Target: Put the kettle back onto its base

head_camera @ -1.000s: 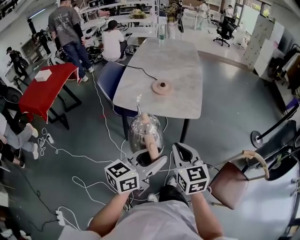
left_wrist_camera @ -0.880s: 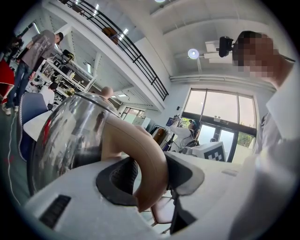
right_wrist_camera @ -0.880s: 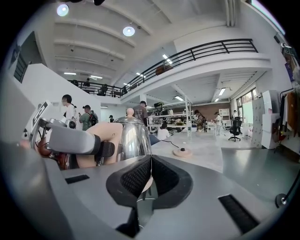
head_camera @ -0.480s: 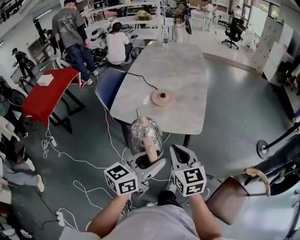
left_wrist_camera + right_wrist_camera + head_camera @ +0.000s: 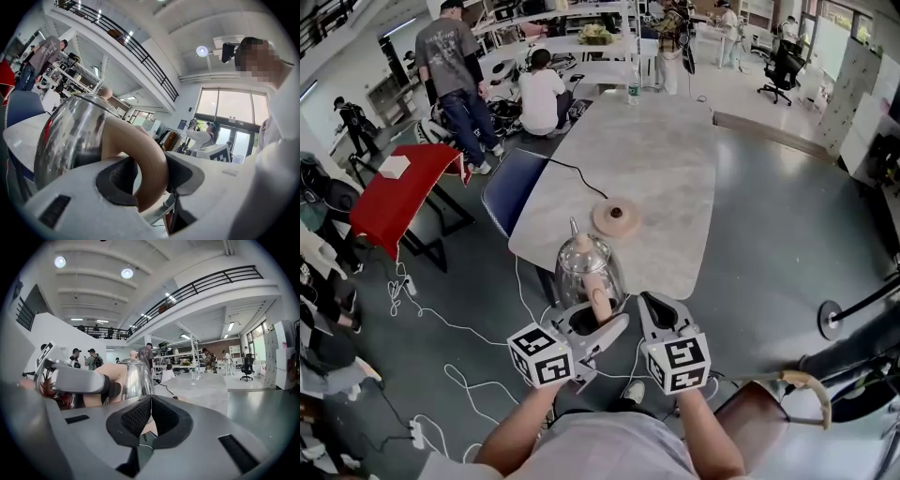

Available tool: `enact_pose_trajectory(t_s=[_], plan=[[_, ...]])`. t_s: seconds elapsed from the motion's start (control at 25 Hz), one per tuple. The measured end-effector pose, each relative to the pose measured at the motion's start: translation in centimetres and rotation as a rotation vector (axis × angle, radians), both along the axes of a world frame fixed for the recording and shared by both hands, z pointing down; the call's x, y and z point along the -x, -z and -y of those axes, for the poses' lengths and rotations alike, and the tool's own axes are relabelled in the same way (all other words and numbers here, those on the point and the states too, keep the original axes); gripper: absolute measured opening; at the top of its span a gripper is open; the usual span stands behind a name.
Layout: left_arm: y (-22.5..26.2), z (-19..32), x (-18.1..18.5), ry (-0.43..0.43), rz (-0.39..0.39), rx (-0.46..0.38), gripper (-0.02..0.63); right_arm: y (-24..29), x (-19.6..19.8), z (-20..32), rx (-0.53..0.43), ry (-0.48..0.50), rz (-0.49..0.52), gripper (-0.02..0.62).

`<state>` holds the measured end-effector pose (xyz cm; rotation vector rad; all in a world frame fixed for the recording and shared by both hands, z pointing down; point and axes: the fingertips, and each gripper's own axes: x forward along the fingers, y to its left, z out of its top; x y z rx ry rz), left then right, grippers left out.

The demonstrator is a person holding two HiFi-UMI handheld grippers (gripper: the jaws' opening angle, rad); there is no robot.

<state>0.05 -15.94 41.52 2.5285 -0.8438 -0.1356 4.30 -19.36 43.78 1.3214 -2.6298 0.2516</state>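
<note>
A shiny steel kettle (image 5: 584, 267) with a tan handle (image 5: 599, 302) hangs in the air just short of the near edge of the grey table (image 5: 666, 159). My left gripper (image 5: 598, 324) is shut on the kettle's handle (image 5: 145, 164), its pads pressed on both sides. The round tan base (image 5: 616, 217) sits on the table beyond the kettle, a black cord running off it. My right gripper (image 5: 654, 302) is beside the kettle (image 5: 133, 376), shut with nothing between its pads.
A blue chair (image 5: 511, 187) stands at the table's left side and a brown chair (image 5: 769, 417) at my right. White cables (image 5: 441, 323) trail over the floor. A red table (image 5: 394, 192) and several people are at the left and back. A bottle (image 5: 632, 94) stands at the table's far end.
Both grippers and the kettle have come closer to the table; the base and table edge now lie nearer in the head view. The grip on the handle is unchanged.
</note>
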Motion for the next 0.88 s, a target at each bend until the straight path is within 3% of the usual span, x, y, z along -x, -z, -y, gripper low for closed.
enact_pose_trajectory(t_s=[0.88], plan=[[-2.5,10.8,-3.2,0.028,0.006,-0.006,0.175,-1.0,-3.3,9.8,-0.009,0.005,-0.017,0.005]])
